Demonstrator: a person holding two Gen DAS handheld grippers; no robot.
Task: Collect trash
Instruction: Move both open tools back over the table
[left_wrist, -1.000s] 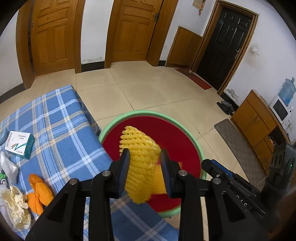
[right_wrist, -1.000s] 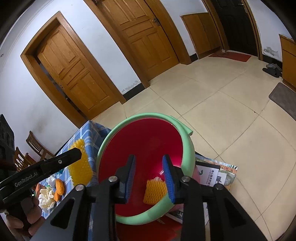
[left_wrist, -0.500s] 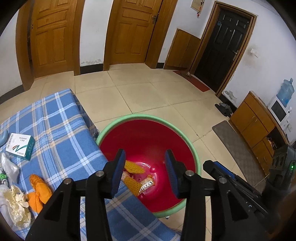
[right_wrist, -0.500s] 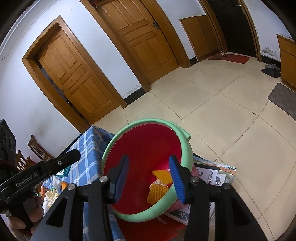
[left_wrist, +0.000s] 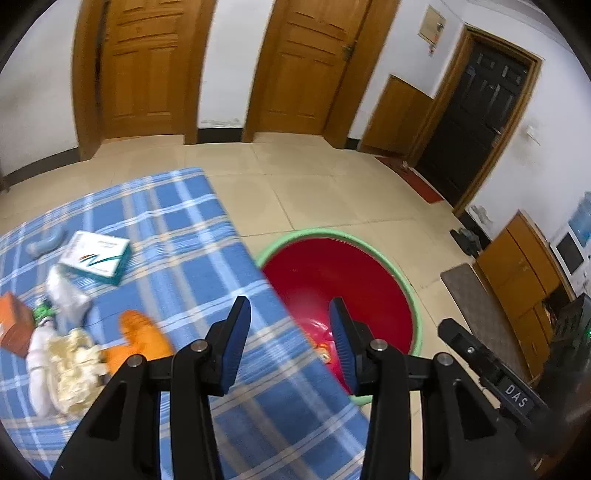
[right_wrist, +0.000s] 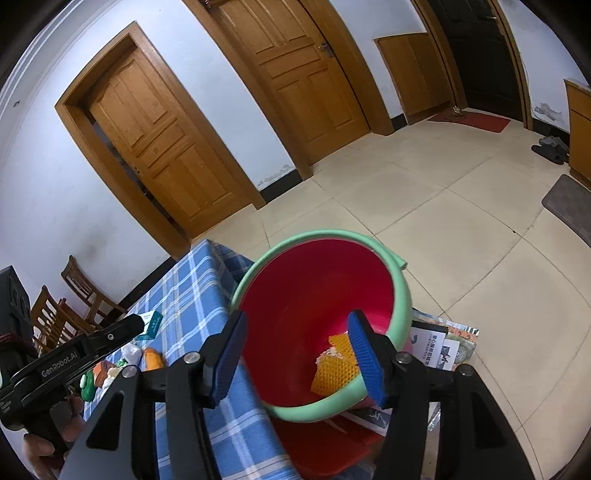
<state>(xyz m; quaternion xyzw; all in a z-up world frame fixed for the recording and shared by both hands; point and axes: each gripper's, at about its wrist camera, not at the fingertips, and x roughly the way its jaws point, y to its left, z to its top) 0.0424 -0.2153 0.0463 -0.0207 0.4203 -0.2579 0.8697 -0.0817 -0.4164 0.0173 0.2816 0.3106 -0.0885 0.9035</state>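
Only the right wrist view shows the yellow foam nets (right_wrist: 334, 371) inside the red basin (right_wrist: 314, 291); the right gripper (right_wrist: 295, 354), just been opening, holds nothing. The left gripper (left_wrist: 288, 338), apart and empty, hangs over the table's orange peel (left_wrist: 142, 341); beside it a gripper reads "DAS".

Red basin (right_wrist: 317, 295) (green rim), blue plaid tablecloth (left_wrist: 177, 236), yellow foam net (right_wrist: 334, 373).

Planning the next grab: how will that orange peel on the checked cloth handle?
The orange peel looks thin and curled, so it is probably light and floppy. Lying loose on the cloth, it may slide or tear if pinched at an edge.
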